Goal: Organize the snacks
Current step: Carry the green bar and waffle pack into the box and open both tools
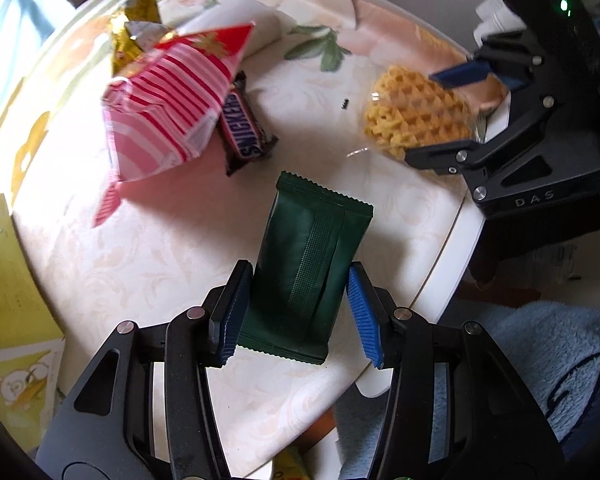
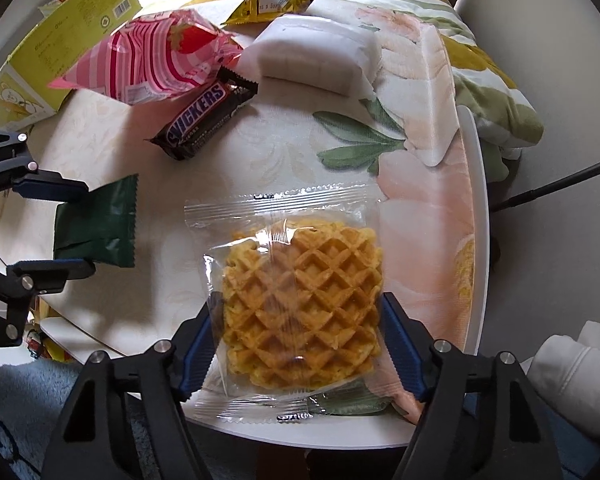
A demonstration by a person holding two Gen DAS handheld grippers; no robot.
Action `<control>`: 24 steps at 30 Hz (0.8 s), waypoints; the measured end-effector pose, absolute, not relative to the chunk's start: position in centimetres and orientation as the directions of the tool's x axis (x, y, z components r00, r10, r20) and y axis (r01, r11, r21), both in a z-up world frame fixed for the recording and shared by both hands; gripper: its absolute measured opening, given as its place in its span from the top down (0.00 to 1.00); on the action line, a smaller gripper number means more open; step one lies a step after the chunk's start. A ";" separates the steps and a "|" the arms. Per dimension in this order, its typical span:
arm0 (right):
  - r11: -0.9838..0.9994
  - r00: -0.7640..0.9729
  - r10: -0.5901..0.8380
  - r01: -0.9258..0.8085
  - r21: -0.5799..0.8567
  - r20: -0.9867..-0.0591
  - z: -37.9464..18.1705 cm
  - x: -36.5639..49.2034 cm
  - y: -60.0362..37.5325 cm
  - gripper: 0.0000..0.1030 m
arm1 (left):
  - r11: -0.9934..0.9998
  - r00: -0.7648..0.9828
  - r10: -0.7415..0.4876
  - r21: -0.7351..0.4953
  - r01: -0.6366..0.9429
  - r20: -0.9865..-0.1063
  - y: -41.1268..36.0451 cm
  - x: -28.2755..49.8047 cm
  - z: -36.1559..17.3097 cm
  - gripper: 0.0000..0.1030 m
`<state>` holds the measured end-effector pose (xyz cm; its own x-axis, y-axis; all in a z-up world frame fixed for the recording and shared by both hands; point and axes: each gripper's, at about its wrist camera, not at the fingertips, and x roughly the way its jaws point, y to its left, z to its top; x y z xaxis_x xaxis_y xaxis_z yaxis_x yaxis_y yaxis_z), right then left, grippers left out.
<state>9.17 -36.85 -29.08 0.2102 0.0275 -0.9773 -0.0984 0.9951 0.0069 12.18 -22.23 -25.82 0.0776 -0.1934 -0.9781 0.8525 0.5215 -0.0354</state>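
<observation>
So the left gripper [image 1: 296,312] is straddling the dark green foil snack packet [image 1: 306,264] lying flat near the edge of the round white table [image 1: 448,248], fingers open about packet-wide, pads right at its sides but I can't tell if they're squeezing yet. The right gripper [image 2: 296,344] is doing the same around the clear-wrapped golden waffle [image 2: 300,300] by the table's rim. Both are looking light; the foil's probably slippery and the waffle crumbly, so I'd be pinching gently across the middle.

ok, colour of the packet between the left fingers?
Dark green packet, plain with crimped ends; clearest in the left wrist view.
</observation>
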 end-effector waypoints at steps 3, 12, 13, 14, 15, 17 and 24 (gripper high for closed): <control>0.996 0.232 0.053 -0.081 0.035 -0.971 -28.3 8.8 -37.1 0.33 | 0.556 0.088 -0.212 -0.046 0.830 -0.973 -21.5 12.2 -24.5 0.57; 0.995 0.336 0.091 -0.077 0.069 -0.937 -23.7 8.0 -37.7 0.33 | 0.670 0.153 -0.266 -0.069 0.739 -0.952 -18.8 11.1 -20.8 0.57; 0.994 0.350 0.099 -0.076 0.077 -0.931 -23.1 8.0 -37.8 0.33 | 0.681 0.160 -0.270 -0.071 0.729 -0.950 -18.9 11.0 -20.7 0.57; 0.993 0.363 0.108 -0.077 0.086 -0.925 -22.3 8.0 -37.9 0.34 | 0.695 0.169 -0.274 -0.074 0.715 -0.947 -18.8 11.2 -20.4 0.57; 0.993 0.376 0.113 -0.076 0.091 -0.920 -21.6 8.1 -37.8 0.33 | 0.713 0.182 -0.279 -0.076 0.697 -0.943 -18.5 11.3 -19.9 0.57; 0.992 0.409 0.125 -0.081 0.100 -0.904 -19.9 8.4 -37.9 0.33 | 0.737 0.202 -0.286 -0.080 0.671 -0.937 -17.8 11.6 -19.0 0.57; 0.986 0.498 0.157 -0.124 0.110 -0.853 -14.8 10.7 -36.5 0.33 | 0.814 0.299 -0.329 -0.109 0.570 -0.896 -13.5 13.9 -14.4 0.57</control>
<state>10.75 -36.53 -14.75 0.4981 0.1573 -0.8527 -0.1238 0.9862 0.1097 13.90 -13.51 -14.45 0.2988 -0.3285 -0.8960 0.5701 0.8144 -0.1085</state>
